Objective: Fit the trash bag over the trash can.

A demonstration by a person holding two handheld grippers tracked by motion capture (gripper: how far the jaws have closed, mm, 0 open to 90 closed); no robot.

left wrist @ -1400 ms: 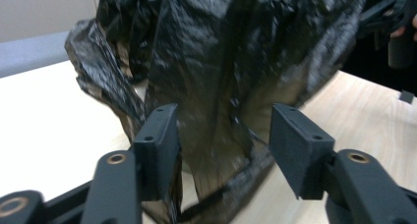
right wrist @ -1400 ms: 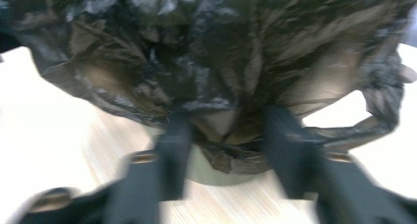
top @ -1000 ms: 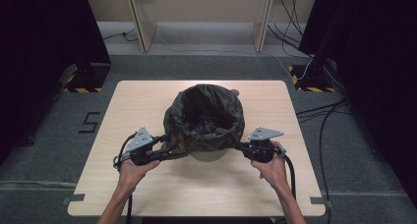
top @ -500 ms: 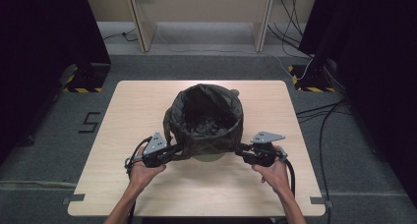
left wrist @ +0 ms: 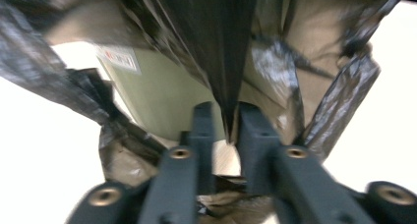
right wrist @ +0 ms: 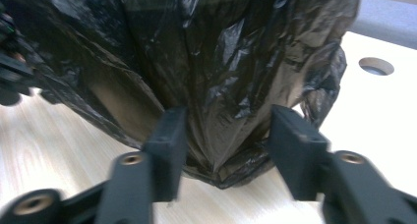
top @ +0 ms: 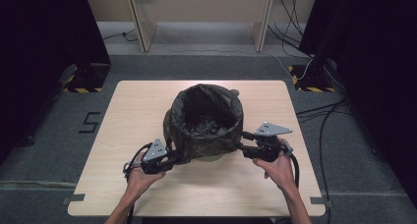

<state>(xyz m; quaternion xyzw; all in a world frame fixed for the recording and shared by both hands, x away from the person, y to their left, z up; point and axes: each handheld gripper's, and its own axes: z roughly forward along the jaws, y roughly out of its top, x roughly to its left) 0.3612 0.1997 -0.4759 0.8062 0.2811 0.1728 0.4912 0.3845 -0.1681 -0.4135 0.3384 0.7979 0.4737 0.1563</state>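
— What has changed since a second ago?

— Both hands have shifted at the bin. My left gripper (top: 169, 157) has dropped lower along the near left side of the bin (left wrist: 162, 98), and my right gripper (top: 242, 144) has let go: its jaws have just been opening and now stand apart on either side of a fold of the black bin bag (top: 206, 118), pads clear of the plastic.

— And the left one?

— Its jaws have just been easing apart too, after a pinch. A thin pleat of the bag hangs between the pads; the picture is blurred, so I cannot tell whether they press on it.

— Where is the bin?

— Near the middle of the table (top: 123, 116), a little toward the near edge, the bag draped over its rim and hanging down the outside.

— The surroundings?

— Pale wood tabletop with a round hole (right wrist: 376, 66) by the far right. Grey carpet around it, a "5" marked on the floor (top: 89, 122) to the left, black curtains on both sides, cables (top: 324, 121) trailing at the right.
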